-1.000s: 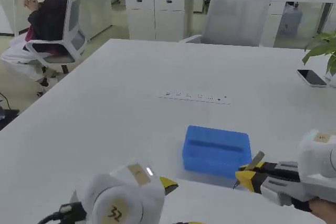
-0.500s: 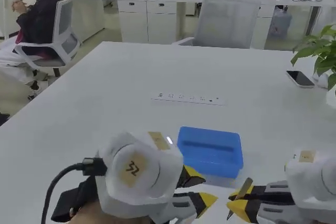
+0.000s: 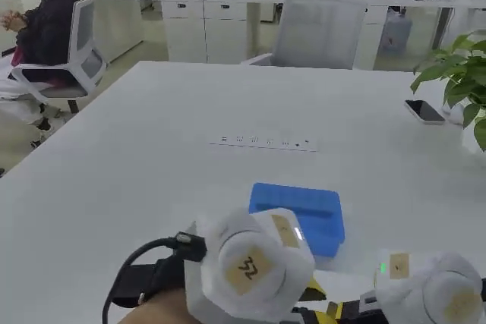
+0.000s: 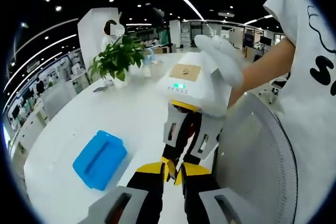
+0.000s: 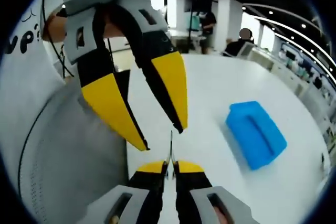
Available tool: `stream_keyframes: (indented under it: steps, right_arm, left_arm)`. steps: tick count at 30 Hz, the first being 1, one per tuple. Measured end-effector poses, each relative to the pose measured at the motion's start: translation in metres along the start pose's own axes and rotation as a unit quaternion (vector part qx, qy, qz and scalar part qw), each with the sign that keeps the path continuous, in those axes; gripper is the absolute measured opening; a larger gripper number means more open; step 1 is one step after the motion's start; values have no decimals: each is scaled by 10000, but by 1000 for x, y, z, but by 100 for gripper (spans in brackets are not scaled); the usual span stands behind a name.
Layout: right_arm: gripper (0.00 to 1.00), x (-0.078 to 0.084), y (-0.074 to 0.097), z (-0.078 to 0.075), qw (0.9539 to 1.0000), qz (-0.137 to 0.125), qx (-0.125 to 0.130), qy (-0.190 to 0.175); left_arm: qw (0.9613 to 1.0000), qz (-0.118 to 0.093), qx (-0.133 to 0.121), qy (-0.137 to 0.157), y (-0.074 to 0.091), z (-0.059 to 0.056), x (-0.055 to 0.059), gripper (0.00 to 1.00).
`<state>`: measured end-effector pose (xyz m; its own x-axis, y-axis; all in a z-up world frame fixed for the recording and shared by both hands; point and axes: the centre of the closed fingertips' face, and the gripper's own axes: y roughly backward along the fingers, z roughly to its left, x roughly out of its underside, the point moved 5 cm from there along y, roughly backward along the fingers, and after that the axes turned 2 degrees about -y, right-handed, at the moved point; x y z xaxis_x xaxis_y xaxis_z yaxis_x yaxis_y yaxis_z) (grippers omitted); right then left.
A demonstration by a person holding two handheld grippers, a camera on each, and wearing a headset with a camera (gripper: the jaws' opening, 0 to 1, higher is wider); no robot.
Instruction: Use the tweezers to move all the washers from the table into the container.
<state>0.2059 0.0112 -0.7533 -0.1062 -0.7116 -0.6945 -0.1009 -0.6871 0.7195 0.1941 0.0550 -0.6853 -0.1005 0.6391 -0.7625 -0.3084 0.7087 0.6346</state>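
Observation:
The blue container (image 3: 300, 209) stands open on the white table (image 3: 152, 157), just beyond both grippers. My right gripper (image 5: 170, 167) is shut on the thin metal tweezers (image 5: 170, 149), which stick out between its yellow tips. Facing it from above, my left gripper (image 5: 163, 137) has its yellow jaws apart, one on each side of the tweezers' end. In the left gripper view the right gripper (image 4: 173, 162) comes down tip to tip with the left gripper (image 4: 173, 176), and the container (image 4: 100, 158) lies to the left. In the right gripper view the container (image 5: 256, 134) lies to the right.
A power strip (image 3: 262, 142) sits mid-table, a phone (image 3: 424, 111) and a plant (image 3: 456, 73) at the right. A grey chair (image 3: 319, 28) stands at the far edge. A person sits at the far left (image 3: 45, 28). A mesh chair back (image 4: 257, 156) is close behind the grippers.
The left gripper has risen from the lower left and swung over to meet the right gripper. The right gripper has drawn back toward the near edge with the tweezers.

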Motion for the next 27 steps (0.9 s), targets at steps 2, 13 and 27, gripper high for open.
stream_keyframes:
  steps: [2,13,27]
  right_arm:
    - [3,1,-2,0,9998,111,20,181]
    - [4,14,-9,-8,9972,545,-5,513]
    - [5,17,-34,-44,9914,1066,117,755]
  left_arm:
    - [9999,33,66,-68,-5,-2,1,7]
    - [9973,341,169,-625,-21,2,18,0]
    - [9923,897,372,-764,-35,42,50,0]
